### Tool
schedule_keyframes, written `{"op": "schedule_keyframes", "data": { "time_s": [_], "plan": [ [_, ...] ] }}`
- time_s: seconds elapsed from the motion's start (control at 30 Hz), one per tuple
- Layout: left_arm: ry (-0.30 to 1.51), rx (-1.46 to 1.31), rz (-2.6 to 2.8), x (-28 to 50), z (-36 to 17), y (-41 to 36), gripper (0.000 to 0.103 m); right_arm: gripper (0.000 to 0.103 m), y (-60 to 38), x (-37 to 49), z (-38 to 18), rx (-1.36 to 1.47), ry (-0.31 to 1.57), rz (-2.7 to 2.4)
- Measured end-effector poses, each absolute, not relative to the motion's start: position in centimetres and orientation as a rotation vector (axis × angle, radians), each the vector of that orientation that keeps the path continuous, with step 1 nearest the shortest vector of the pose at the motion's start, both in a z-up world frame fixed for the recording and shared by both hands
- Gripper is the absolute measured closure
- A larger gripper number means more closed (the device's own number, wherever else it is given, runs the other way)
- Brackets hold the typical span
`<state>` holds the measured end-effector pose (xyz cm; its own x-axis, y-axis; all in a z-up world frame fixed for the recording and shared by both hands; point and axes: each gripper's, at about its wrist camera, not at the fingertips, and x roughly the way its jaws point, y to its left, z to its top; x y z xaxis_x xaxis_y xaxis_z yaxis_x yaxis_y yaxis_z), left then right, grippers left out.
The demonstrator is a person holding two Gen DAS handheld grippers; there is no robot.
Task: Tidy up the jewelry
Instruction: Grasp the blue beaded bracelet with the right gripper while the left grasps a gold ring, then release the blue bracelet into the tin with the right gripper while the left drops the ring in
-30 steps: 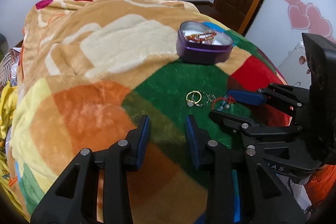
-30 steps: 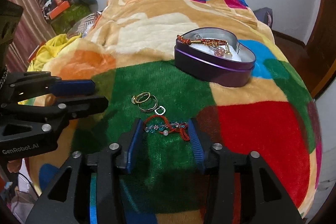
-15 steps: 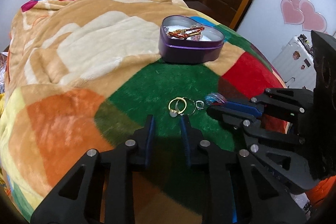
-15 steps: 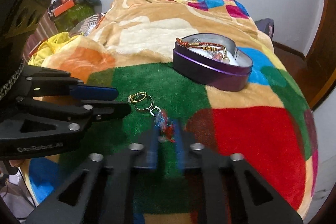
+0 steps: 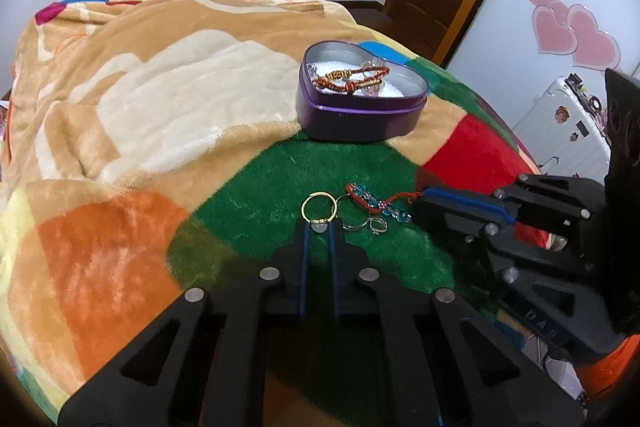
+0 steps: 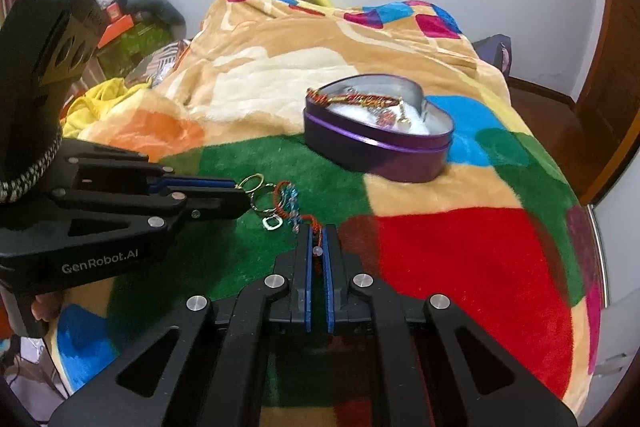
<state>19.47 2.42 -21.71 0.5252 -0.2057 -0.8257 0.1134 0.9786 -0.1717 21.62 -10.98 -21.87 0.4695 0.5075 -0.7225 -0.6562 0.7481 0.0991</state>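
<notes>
Left gripper (image 5: pixel 319 227) on one gold ring (image 5: pixel 319 207), right gripper (image 6: pixel 319 231) on one bracelet (image 6: pixel 289 201).

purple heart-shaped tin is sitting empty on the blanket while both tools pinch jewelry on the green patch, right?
Not empty: the purple heart-shaped tin already holds a red and gold beaded bracelet, as the left wrist view shows. The rest stands.
</notes>
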Motion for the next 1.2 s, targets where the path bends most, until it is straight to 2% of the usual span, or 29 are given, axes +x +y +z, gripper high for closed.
{"op": "schedule_keyframes", "data": {
  "time_s": [0.67,1.2],
  "plan": [
    [0.847,-0.107,-0.149,18.1,-15.8,3.6,0.096,0.099,-12.5,22.0,-15.1,-0.163,0.628,0.661],
    [0.8,-0.115,-0.156,17.7,-14.3,3.9,0.096,0.099,-12.0,22.0,-11.7,-0.197,0.526,0.626]
  ]
}}
